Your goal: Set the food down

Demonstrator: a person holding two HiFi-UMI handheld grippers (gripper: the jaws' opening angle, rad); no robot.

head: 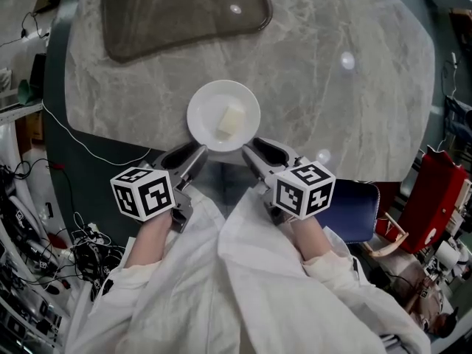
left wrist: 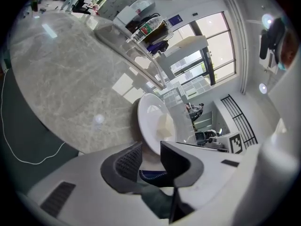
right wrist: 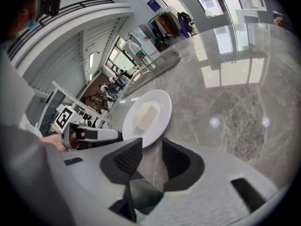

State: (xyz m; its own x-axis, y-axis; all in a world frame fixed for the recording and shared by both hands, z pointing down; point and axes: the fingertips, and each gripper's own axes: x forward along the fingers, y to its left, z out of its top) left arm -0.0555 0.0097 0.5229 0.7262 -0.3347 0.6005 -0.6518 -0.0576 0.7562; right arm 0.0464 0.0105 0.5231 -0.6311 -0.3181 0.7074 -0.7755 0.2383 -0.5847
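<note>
Jaws of left gripper [head: 193, 155] apart; near-left rim of plate [head: 198, 116] reaching into gap at tips, pads not clamped on it. Gripper angled down toward plate, held by hand in white sleeve [head: 169, 286]. Dark tray [head: 184, 13] at far side of table [head: 332, 109], well apart from plate. Plate resting on table at near edge, between both grippers. Food [head: 231, 121], a pale block, lying in middle of plate. Jaws of right gripper [head: 253, 152] spread wide, nothing between pads but bare table; tips just beside near-right rim of plate, no grip on it.
</note>
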